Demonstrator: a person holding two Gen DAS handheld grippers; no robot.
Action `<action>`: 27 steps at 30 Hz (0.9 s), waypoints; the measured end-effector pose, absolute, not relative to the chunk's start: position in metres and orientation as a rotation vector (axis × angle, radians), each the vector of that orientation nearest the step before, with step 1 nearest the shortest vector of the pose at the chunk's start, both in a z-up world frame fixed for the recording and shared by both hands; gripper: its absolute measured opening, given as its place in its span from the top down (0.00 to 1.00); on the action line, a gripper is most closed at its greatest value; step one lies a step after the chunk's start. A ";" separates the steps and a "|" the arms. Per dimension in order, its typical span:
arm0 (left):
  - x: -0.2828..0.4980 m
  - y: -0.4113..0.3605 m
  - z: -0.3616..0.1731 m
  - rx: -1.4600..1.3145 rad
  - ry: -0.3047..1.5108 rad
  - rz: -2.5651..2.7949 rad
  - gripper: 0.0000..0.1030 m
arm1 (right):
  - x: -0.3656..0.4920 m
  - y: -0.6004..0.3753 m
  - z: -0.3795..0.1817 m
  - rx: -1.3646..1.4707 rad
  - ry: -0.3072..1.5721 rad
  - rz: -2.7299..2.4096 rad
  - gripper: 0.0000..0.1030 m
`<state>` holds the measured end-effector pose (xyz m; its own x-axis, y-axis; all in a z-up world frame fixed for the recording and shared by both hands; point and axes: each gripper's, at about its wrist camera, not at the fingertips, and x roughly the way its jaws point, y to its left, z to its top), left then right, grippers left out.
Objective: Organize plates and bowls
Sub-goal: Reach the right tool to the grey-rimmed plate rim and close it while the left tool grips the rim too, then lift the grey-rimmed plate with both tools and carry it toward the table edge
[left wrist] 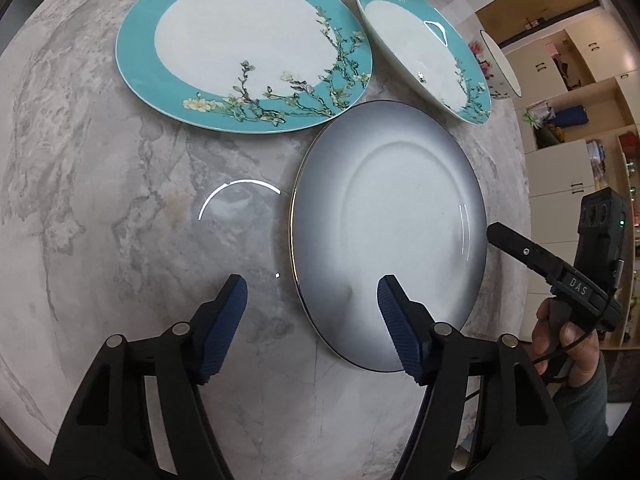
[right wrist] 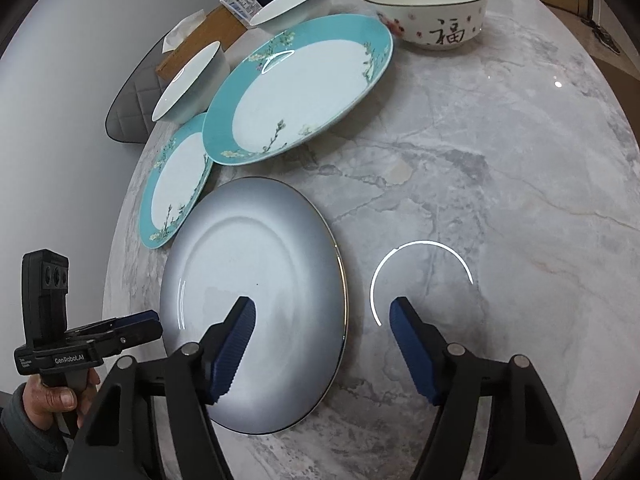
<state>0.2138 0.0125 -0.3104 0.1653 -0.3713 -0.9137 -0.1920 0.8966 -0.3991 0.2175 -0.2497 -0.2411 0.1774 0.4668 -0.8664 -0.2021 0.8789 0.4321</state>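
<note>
Right wrist | grey plate [right wrist: 256, 280]: glazed, stiff, slick, fragile, fairly heavy | grip at rims | right gripper [right wrist: 322, 312], left gripper [left wrist: 312, 292] part-open astride opposite rims, holding nothing

We see the grey plate [right wrist: 256, 296] nearest on the surface [right wrist: 480, 160], two floral plates [right wrist: 296, 92] behind it, bowls [right wrist: 428, 12] farther back.

Both wrist views steeply down, sharing grey plate [left wrist: 384, 236]
</note>
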 end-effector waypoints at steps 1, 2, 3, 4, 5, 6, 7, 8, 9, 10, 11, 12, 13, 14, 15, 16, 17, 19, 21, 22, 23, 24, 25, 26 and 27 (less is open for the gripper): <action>0.217 0.010 -0.311 -0.477 1.415 -0.140 0.39 | 0.218 -0.251 -0.243 0.243 1.307 0.493 0.33; 0.222 0.007 -0.312 -0.469 1.415 -0.146 0.40 | 0.219 -0.252 -0.243 0.243 1.301 0.504 0.33; 0.227 0.004 -0.313 -0.463 1.414 -0.152 0.40 | 0.219 -0.253 -0.243 0.243 1.300 0.519 0.33; 0.231 0.003 -0.314 -0.463 1.415 -0.157 0.43 | 0.220 -0.253 -0.244 0.241 1.302 0.532 0.33; 0.234 0.000 -0.313 -0.460 1.419 -0.159 0.46 | 0.220 -0.253 -0.244 0.235 1.300 0.547 0.33; 0.237 -0.002 -0.312 -0.449 1.422 -0.163 0.47 | 0.219 -0.253 -0.243 0.226 1.298 0.559 0.32; 0.241 -0.004 -0.312 -0.437 1.423 -0.166 0.48 | 0.219 -0.252 -0.243 0.219 1.299 0.573 0.31; 0.242 -0.005 -0.311 -0.426 1.421 -0.167 0.49 | 0.219 -0.252 -0.243 0.209 1.301 0.585 0.28; 0.245 -0.007 -0.311 -0.413 1.417 -0.170 0.49 | 0.220 -0.252 -0.243 0.212 1.304 0.589 0.25; 0.248 -0.010 -0.311 -0.401 1.414 -0.171 0.49 | 0.221 -0.252 -0.243 0.218 1.304 0.586 0.17; 0.251 -0.013 -0.311 -0.386 1.409 -0.171 0.49 | 0.221 -0.254 -0.243 0.218 1.300 0.576 0.11; 0.252 -0.015 -0.310 -0.367 1.404 -0.173 0.49 | 0.220 -0.255 -0.242 0.211 1.294 0.568 0.10; 0.252 -0.018 -0.310 -0.338 1.402 -0.175 0.49 | 0.219 -0.255 -0.242 0.194 1.285 0.562 0.10; 0.253 -0.022 -0.309 -0.303 1.403 -0.175 0.49 | 0.218 -0.253 -0.242 0.171 1.282 0.558 0.10; 0.254 -0.027 -0.309 -0.270 1.405 -0.173 0.49 | 0.216 -0.251 -0.242 0.150 1.281 0.552 0.10; 0.252 -0.030 -0.309 -0.244 1.403 -0.169 0.50 | 0.213 -0.247 -0.242 0.124 1.284 0.554 0.12; 0.253 -0.035 -0.309 -0.218 1.403 -0.168 0.55 | 0.211 -0.243 -0.242 0.107 1.285 0.566 0.21; 0.254 -0.041 -0.308 -0.174 1.405 -0.144 0.64 | 0.208 -0.233 -0.242 0.093 1.298 0.610 0.38; 0.256 -0.037 -0.309 -0.193 1.411 -0.129 0.70 | 0.207 -0.228 -0.242 0.076 1.304 0.601 0.39; 0.256 -0.035 -0.309 -0.211 1.413 -0.130 0.70 | 0.209 -0.228 -0.242 0.075 1.306 0.596 0.39; 0.257 -0.033 -0.309 -0.223 1.415 -0.132 0.71 | 0.210 -0.229 -0.242 0.086 1.308 0.593 0.43; 0.257 -0.032 -0.309 -0.226 1.417 -0.135 0.71 | 0.212 -0.231 -0.243 0.097 1.309 0.586 0.46; 0.257 -0.031 -0.309 -0.229 1.419 -0.135 0.71 | 0.215 -0.234 -0.243 0.102 1.310 0.574 0.56; 0.259 -0.032 -0.309 -0.230 1.423 -0.134 0.71 | 0.216 -0.237 -0.243 0.099 1.315 0.558 0.73; 0.259 -0.030 -0.309 -0.229 1.427 -0.134 0.72 | 0.219 -0.241 -0.244 0.095 1.326 0.533 0.76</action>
<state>0.2588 -0.0295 -0.3088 0.1410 -0.2283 -0.9633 -0.0456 0.9705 -0.2366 0.2194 -0.2411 -0.2437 0.1423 0.4218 -0.8954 -0.3157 0.8768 0.3629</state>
